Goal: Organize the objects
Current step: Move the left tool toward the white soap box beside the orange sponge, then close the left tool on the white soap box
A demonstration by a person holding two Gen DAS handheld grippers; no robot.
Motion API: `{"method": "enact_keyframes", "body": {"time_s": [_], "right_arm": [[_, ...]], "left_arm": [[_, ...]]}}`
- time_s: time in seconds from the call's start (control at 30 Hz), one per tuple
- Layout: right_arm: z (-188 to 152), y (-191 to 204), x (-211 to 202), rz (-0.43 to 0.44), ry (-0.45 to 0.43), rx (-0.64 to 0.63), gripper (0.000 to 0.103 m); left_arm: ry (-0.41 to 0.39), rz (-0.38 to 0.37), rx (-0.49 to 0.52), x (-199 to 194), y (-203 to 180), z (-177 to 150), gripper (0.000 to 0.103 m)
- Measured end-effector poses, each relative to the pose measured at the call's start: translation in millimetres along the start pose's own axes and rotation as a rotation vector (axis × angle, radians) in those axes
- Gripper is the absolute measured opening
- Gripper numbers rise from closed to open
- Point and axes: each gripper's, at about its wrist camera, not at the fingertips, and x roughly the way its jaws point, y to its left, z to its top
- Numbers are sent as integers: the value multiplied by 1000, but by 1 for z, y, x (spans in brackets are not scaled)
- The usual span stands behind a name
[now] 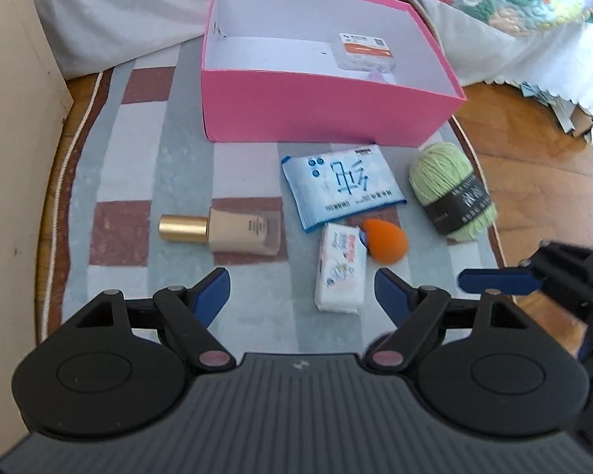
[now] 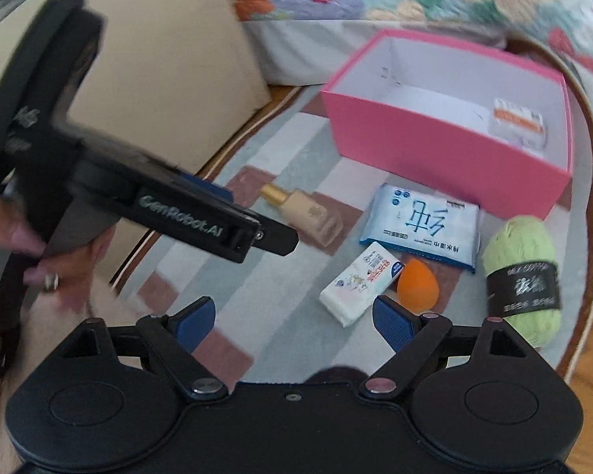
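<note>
Pink box [image 1: 320,114] sits at the rug's [image 1: 138,181] far side with 1 small packet [image 1: 365,52] inside. 5 items wait before it: foundation bottle [image 1: 225,229], wipes pack [image 1: 340,185], tissue packet [image 1: 340,268], orange sponge [image 1: 385,241], green yarn [image 1: 452,193]. Judging by this, another pick comes next, likely the tissue packet. Left gripper [image 1: 302,290] and right gripper [image 2: 292,318] hover wide open, empty.
</note>
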Motion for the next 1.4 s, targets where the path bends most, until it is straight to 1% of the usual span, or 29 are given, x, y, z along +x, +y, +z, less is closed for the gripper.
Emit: {"method": "enact_keyframes", "body": {"time_s": [0.03,0.1,0.2,0.3,0.4,0.47,0.5,0.6,0.63,0.7,0.77,0.8,0.83,0.87,0.9,0.93,0.97,1.0,1.03,1.07,1.1,1.17,1.3,1.4], "right_arm": [[-1,-4,11,-9,-5,23,90],[-2,-6,31,-33,31,30,90],[-4,-12,57,-69,54,39,90],[-10,-20,76,-107,52,77,90],[-18,-26,87,-101,45,142,89],[-24,-27,92,-104,34,180,89],[-26,-27,94,-108,22,188,89],[-32,-20,100,-131,-36,174,89],[-32,-16,103,-132,-45,146,89],[-31,-9,110,-160,-41,93,89],[-33,-7,115,-189,-44,77,89],[-34,-8,116,-200,-45,82,87],[-35,-8,116,-221,-60,78,79],[-37,-6,115,-271,-85,63,75],[-37,-5,115,-332,-94,40,74],[-38,-5,115,-345,-99,25,73],[-38,-6,113,-327,-105,33,70],[-39,-8,111,-307,-106,48,64],[-41,-9,109,-292,-105,56,61],[-43,-8,108,-291,-108,51,59],[-45,-7,106,-296,-111,40,58],[-49,-8,102,-292,-110,36,57],[-55,-14,95,-268,-102,70,55],[-57,-14,94,-279,-102,59,59]], "left_arm": [[-1,10,10,6,0,1,80],[-3,29,34,18,1,2,80],[6,33,45,34,2,1,80],[6,14,37,47,3,-2,80],[18,-28,14,59,6,-8,80],[41,-28,10,67,6,-10,80],[52,-16,11,72,6,-12,80],[74,11,18,84,7,-14,80],[80,14,16,86,8,-14,80],[79,10,3,90,11,-14,79],[88,-33,-29,93,14,-15,75],[92,-66,-64,95,17,-16,69],[100,-94,-95,97,19,-17,63],[113,-114,-110,100,20,-17,56],[106,-116,-113,100,19,-18,55],[92,-113,-107,98,18,-18,52],[82,-115,-103,97,17,-19,47],[78,-126,-107,96,17,-19,43],[77,-143,-115,96,17,-19,39],[81,-165,-121,96,17,-19,31],[85,-180,-123,96,16,-19,26],[88,-199,-126,97,14,-21,23],[90,-210,-129,99,9,-25,23],[97,-230,-144,102,5,-26,24]]}}
